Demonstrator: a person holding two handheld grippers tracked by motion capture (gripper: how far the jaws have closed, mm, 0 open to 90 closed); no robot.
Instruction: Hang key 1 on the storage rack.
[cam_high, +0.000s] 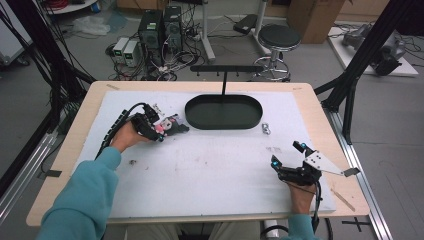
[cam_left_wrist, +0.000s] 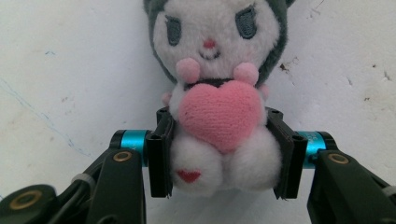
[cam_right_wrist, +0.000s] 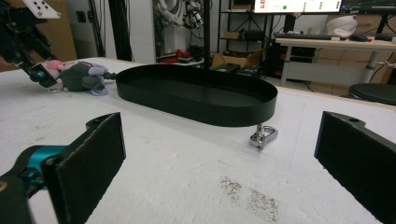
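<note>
two hand-held grippers work over a white mat (cam_high: 210, 170) spread on a wooden table (cam_high: 50, 180) in the high view. the left gripper (cam_high: 161, 131), held by a hand coming out of a teal sleeve (cam_high: 82, 200), sits at the mat's left, just left of a black oval tray (cam_high: 223, 112), and its tips meet a small plush toy (cam_high: 172, 125) lying on the mat beside the tray's left end. the right gripper (cam_high: 286, 156) rests near the mat's right front edge with its two blue-tipped jaws spread apart and nothing between them. a small metal clip (cam_high: 266, 128) lies on the mat just off the tray's right end, between the tray and the right gripper. a thin black stand (cam_high: 225, 70) rises behind the tray. in the left gripper view, the left gripper (cam_left_wrist: 223, 154) pinches the plush toy (cam_left_wrist: 215, 93) by its lower body, one black pad pressed on each flank; the toy is white with a grey hood and hugs a pink heart, lying face up on the mat. in the right gripper view, the right gripper (cam_right_wrist: 219, 154) stands wide apart, bare mat between its pads. ahead lies the metal clip (cam_right_wrist: 263, 136), touching nothing, just in front of the black oval tray (cam_right_wrist: 196, 100). far left, the plush toy (cam_right_wrist: 77, 77) lies on the mat beside the tray with the left gripper (cam_right_wrist: 39, 74) at its end.
</note>
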